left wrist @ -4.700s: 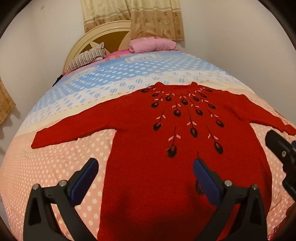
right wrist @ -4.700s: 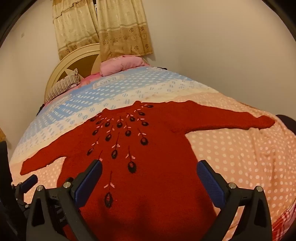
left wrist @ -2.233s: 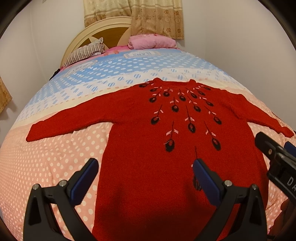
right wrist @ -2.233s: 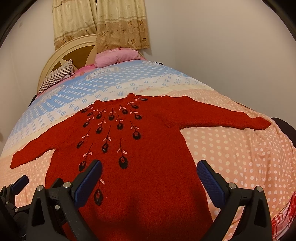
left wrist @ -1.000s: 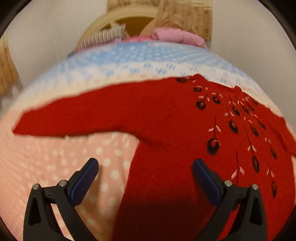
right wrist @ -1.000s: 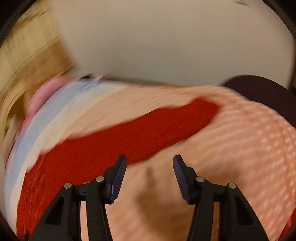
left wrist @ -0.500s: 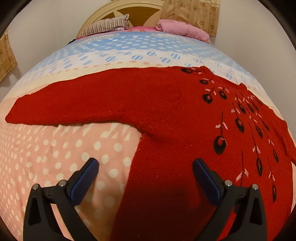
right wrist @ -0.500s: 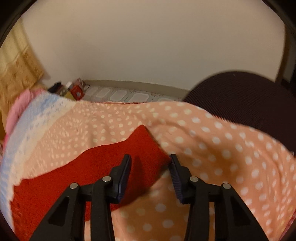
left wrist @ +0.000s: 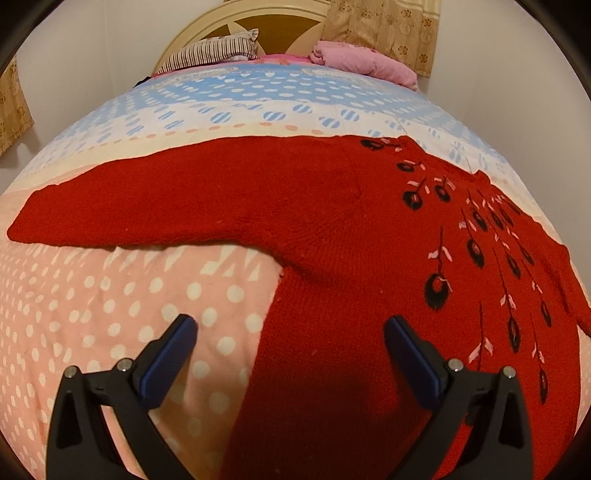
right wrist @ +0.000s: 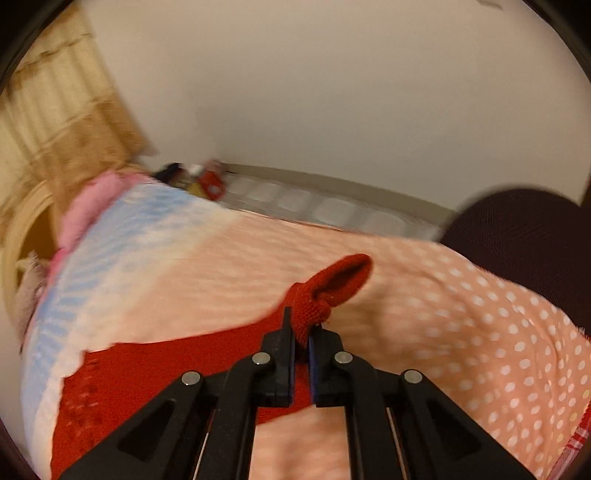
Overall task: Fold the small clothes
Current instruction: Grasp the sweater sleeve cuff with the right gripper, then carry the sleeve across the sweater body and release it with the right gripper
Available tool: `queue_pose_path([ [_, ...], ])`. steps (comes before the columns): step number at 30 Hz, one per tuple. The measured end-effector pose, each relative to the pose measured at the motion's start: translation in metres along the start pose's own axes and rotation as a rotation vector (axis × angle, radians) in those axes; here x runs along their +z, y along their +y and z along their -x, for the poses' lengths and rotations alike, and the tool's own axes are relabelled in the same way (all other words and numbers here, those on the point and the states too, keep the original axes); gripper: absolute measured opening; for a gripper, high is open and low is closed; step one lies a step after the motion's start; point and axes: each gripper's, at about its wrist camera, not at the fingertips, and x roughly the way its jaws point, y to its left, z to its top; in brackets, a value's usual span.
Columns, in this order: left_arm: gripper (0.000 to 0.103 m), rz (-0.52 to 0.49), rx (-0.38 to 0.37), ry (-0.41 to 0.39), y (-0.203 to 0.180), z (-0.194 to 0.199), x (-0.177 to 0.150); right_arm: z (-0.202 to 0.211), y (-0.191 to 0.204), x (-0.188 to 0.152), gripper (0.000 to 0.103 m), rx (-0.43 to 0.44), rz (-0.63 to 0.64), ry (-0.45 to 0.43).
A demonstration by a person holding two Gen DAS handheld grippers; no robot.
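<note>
A red knitted sweater (left wrist: 351,266) with black feather motifs lies flat on the dotted bedspread (left wrist: 110,314). Its left sleeve (left wrist: 147,199) stretches out to the left. My left gripper (left wrist: 290,347) is open and empty, hovering over the sweater's left side edge below the armpit. In the right wrist view my right gripper (right wrist: 302,334) is shut on the cuff of the right sleeve (right wrist: 332,284), which bunches up and lifts off the bed; the rest of the sweater (right wrist: 147,373) trails to the left.
A striped pillow (left wrist: 214,51) and a pink pillow (left wrist: 362,62) lie by the headboard (left wrist: 258,18). A dark chair (right wrist: 524,236) stands past the bed's right edge. Small items (right wrist: 207,181) sit on the floor by the wall.
My right gripper has closed on the right sleeve cuff and lifted it. My left gripper stays open and has edged slightly closer to the sweater's left side.
</note>
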Motion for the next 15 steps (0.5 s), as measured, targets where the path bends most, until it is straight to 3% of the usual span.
queue_pose_path([
  [6,0.103,0.031,-0.042,-0.016,0.006,0.003,0.001,0.039,0.106,-0.014,0.005,0.138,0.165,-0.035],
  [15,0.103,0.054,-0.07,-0.029,0.009,0.003,0.003,0.027,0.25,-0.093,0.005,0.378,0.281,0.087],
])
